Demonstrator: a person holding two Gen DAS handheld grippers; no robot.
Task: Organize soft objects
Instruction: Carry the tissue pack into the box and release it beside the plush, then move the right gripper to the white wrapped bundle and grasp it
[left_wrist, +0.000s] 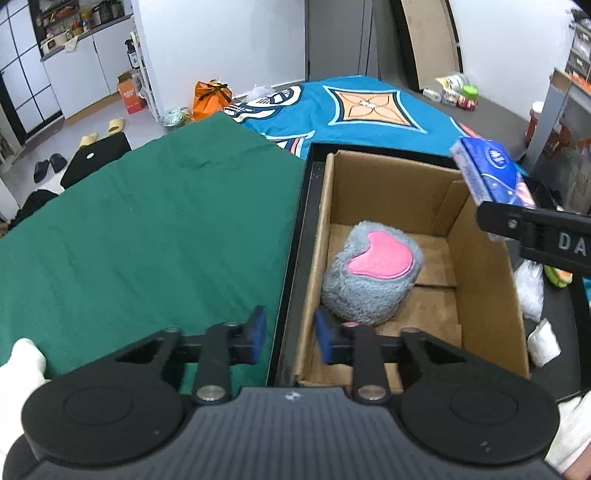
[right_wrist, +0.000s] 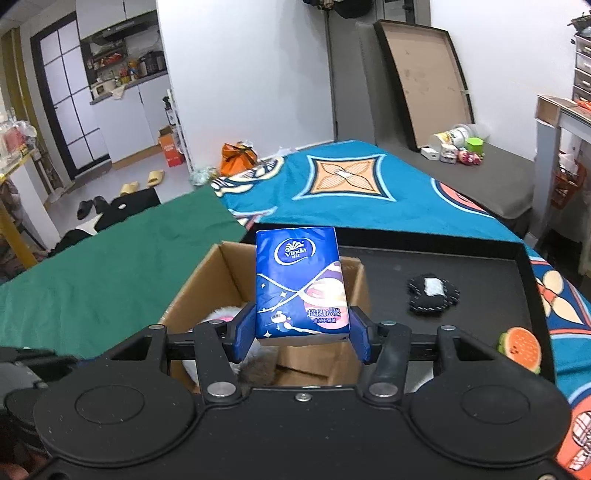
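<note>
2 grippers: both in use, 1 in each gloved hand, working over a black tray (right_wrist: 480, 254) that lies on a patterned blue blanket (right_wrist: 369, 206).
Right gripper (right_wrist: 302, 338): clamped on the lower end of a blue tissue pack (right_wrist: 301, 284), its blue pads pressed against both sides. The pack stands upright between them.
Tissue pack position: held in the air above the cardboard box (left_wrist: 480, 266); in the left wrist view the tissue pack (left_wrist: 491, 173) hangs over the box's far right corner.
Left gripper (left_wrist: 290, 336): jaws apart and empty, hovering at the near left corner of the box, 1 pad over the green cloth (left_wrist: 147, 229) and the other inside the box rim.
Done so far: 1 soft thing, a grey plush (left_wrist: 369, 273) with a pink heart-shaped patch, already lies on the box floor toward its left wall.
In hand: I would say the pack is about to be lowered in; there is free floor on the right side of the box, beside the plush.
Left to do: a black fabric piece (right_wrist: 434, 295) with a white patch sits loose near the middle of the tray, right of the box, and a fruit-shaped soft toy (right_wrist: 521, 347) lies at the tray's near right edge. A white pouch (left_wrist: 543, 341) rests just beside the box's right wall.
Progress: roughly a third through by my count, with at least 3 more items still outside the box.
</note>
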